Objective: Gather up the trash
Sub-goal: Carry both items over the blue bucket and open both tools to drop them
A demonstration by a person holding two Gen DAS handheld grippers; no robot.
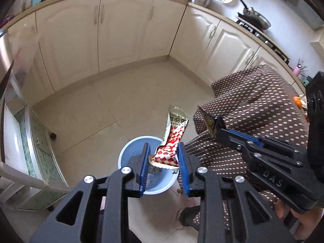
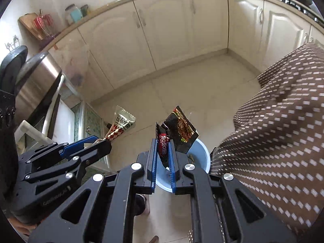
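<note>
While clamped, wrapper (image 1: 172, 141) between left gripper (image 1: 164, 151) pads.

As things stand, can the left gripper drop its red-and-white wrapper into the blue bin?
Probably yes. The left gripper holds the red-and-white wrapper right over the open blue bin, with nothing between them. The right gripper with its dark wrapper hangs beside it, not across the opening.
</note>
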